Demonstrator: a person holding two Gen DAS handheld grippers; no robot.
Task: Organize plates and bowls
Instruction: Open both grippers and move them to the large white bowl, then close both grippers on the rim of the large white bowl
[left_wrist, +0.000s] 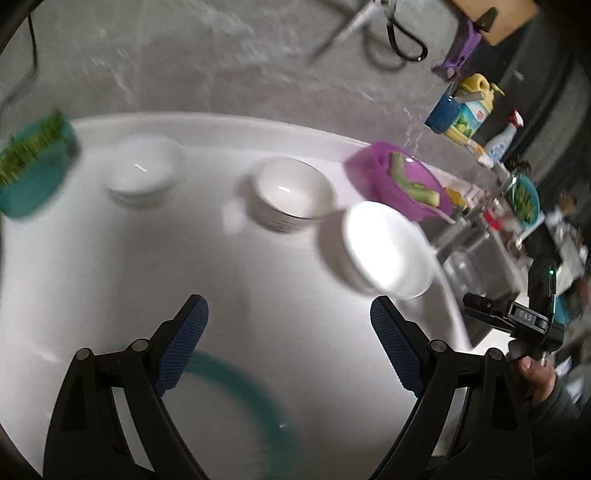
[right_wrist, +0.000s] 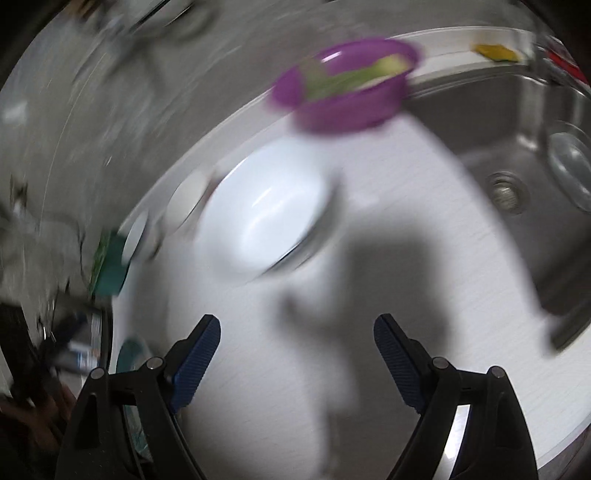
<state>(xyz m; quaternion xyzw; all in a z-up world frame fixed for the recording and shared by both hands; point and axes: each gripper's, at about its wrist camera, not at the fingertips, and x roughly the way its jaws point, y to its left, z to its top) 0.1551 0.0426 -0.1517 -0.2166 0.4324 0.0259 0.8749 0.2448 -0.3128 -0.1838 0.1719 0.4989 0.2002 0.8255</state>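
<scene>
In the left wrist view three white bowls stand apart on the white counter (left_wrist: 110, 277): one at the left (left_wrist: 142, 170), one in the middle (left_wrist: 293, 192), one at the right (left_wrist: 386, 247). My left gripper (left_wrist: 290, 332) is open above the counter, nothing between its fingers, over the rim of a teal plate (left_wrist: 236, 398). In the blurred right wrist view my right gripper (right_wrist: 297, 354) is open and empty, short of a white bowl (right_wrist: 266, 218). A purple bowl (right_wrist: 347, 88) with green vegetable pieces sits beyond it.
A teal container of greens (left_wrist: 35, 166) stands at the counter's left end. The purple bowl (left_wrist: 399, 177) is by the steel sink (right_wrist: 517, 184), which holds a clear glass dish (right_wrist: 572, 162). Bottles and a spray (left_wrist: 502, 136) line the back wall. A hand (left_wrist: 535, 380) is at the right.
</scene>
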